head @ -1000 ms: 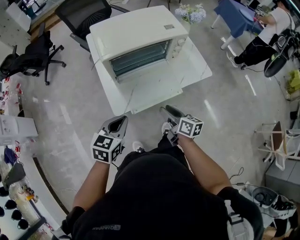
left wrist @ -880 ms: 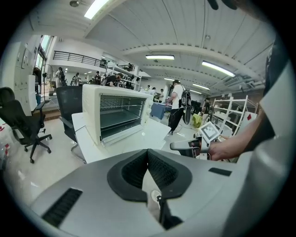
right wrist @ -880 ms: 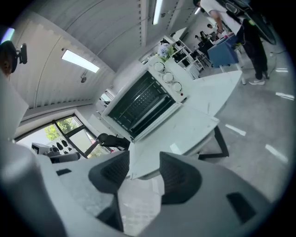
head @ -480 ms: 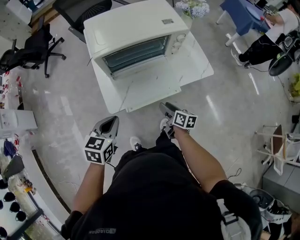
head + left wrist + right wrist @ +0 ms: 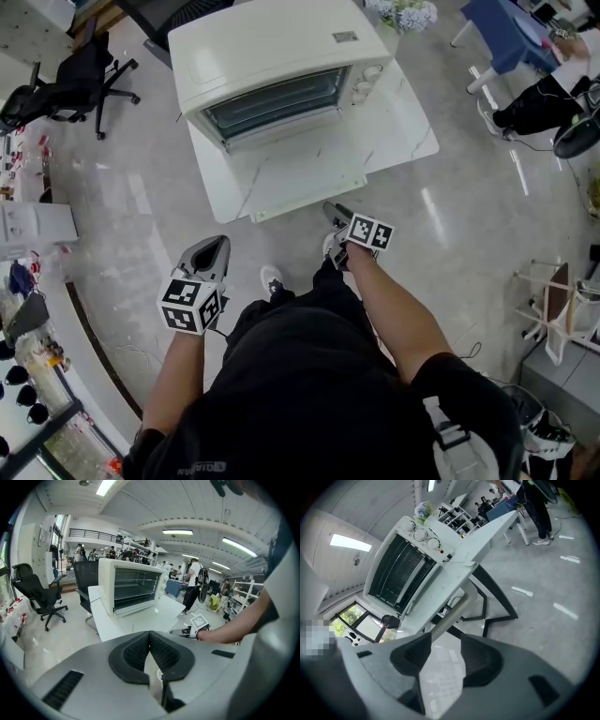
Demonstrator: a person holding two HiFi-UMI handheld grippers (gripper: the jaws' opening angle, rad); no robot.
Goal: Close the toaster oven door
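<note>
Ahead of both tools and well apart, the toaster oven (image 5: 272,56) stands on the worktop (image 5: 403,122) with its door (image 5: 295,169) dropped open, and with the left tool (image 5: 212,247) pinched closed and the right tool (image 5: 336,214) parted and empty, that stiff, light-looking door wants lifting by its front edge.

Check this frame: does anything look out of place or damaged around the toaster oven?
Nothing looks spilled or broken. The toaster oven stands upright on the white table and seems open at the front. The left tongs and right tongs are away from it.
</note>
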